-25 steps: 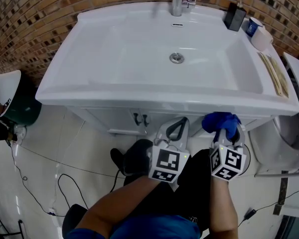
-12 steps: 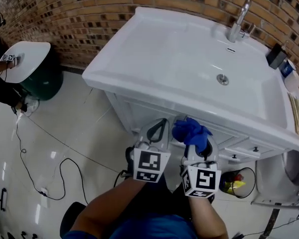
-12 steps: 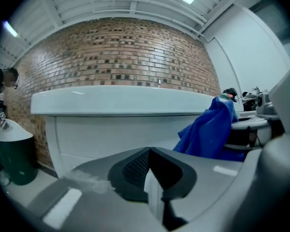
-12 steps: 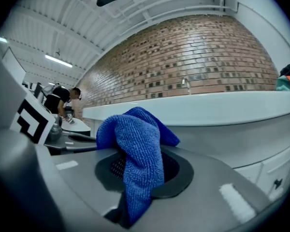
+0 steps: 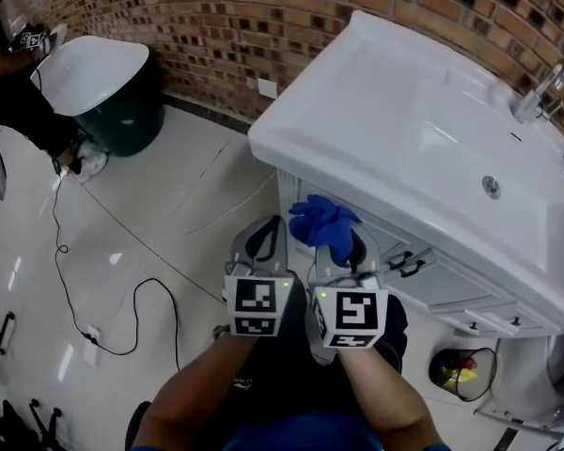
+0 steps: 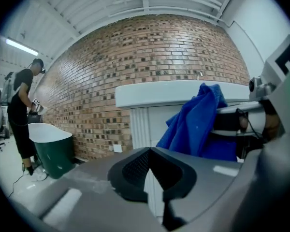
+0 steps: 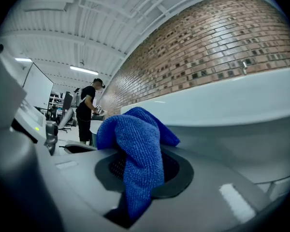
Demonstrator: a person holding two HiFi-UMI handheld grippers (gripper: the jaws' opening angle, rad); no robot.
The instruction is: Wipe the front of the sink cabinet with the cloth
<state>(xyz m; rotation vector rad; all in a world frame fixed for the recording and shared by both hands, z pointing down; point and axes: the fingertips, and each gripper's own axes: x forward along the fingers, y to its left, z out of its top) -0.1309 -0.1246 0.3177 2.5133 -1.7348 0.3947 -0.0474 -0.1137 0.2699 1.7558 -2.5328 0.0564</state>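
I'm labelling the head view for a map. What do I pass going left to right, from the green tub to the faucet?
green tub → left gripper → blue cloth → sink drain → faucet

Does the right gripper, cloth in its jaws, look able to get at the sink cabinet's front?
Probably yes. The right gripper, jaws shut on the blue cloth, is close to the cabinet front near its corner, and nothing shows between them. The left gripper sits off to the side.

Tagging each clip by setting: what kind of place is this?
Likely a mock bathroom in a large workshop: a sink against a brick wall, an open strip-lit ceiling, another person working nearby.
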